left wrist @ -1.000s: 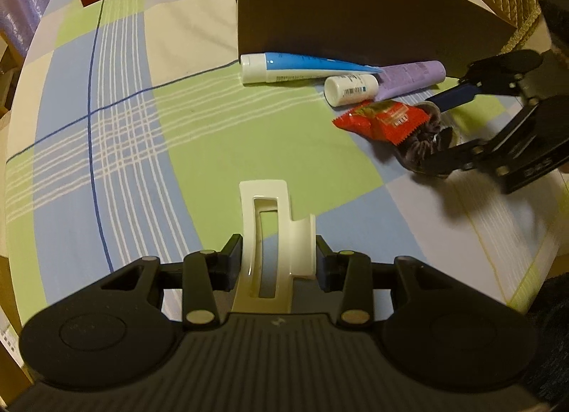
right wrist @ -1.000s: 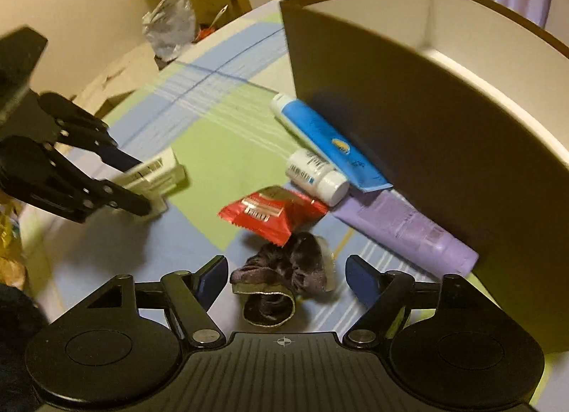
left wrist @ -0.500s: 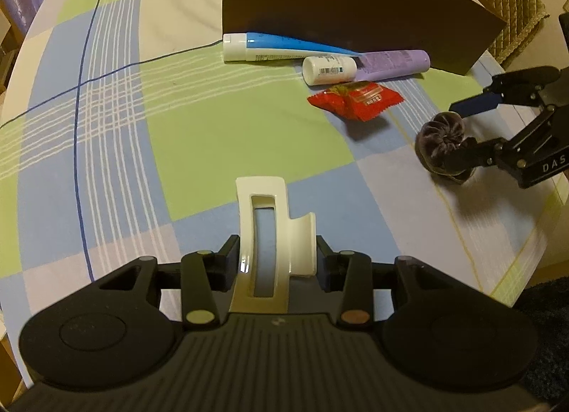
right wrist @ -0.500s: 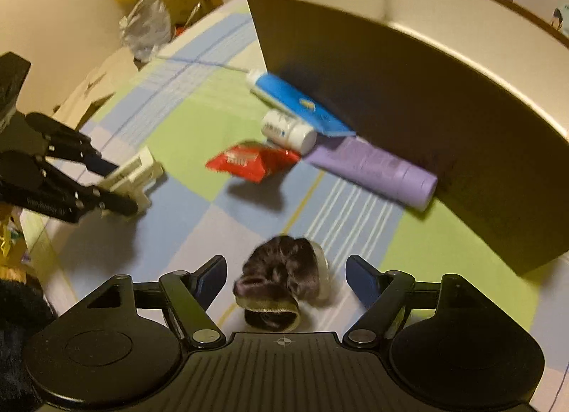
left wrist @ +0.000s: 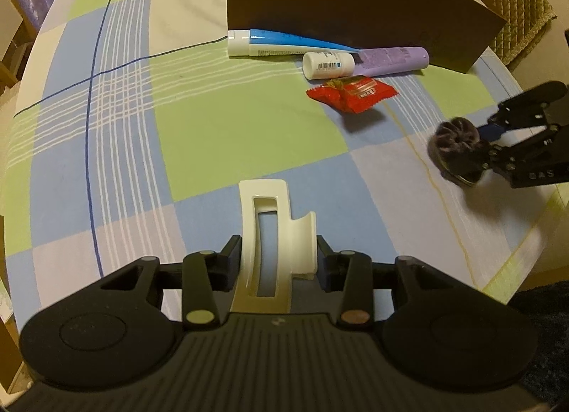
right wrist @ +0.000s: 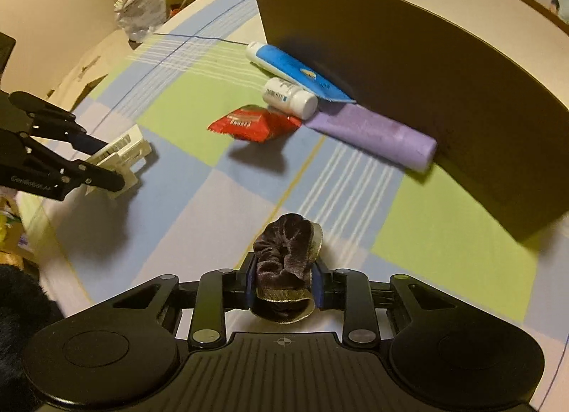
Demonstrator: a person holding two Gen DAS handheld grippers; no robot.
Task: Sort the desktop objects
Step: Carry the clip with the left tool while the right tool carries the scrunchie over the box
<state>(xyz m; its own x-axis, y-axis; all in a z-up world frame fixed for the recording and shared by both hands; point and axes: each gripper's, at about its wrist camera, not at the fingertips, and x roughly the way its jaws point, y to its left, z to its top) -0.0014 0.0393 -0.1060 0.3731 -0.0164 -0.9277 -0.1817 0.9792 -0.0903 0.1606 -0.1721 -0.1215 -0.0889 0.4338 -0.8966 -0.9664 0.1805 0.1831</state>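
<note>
Holding both things above the checked tablecloth (left wrist: 220, 134), our left gripper (left wrist: 279, 259) clamps the stiff white hair claw (left wrist: 274, 234) by its sides; our right gripper (right wrist: 284, 282) squeezes the soft velvet scrunchie (right wrist: 286, 252), light, easily squashed.

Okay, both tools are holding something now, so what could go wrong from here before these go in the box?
1. The left tool pinches only the back part of the hair clip; most of it sticks out forward, so it might twist or slip.
2. The scrunchie in the right tool is soft and could squeeze out.
3. The box wall is tall; either item carried low may catch its rim.
</note>
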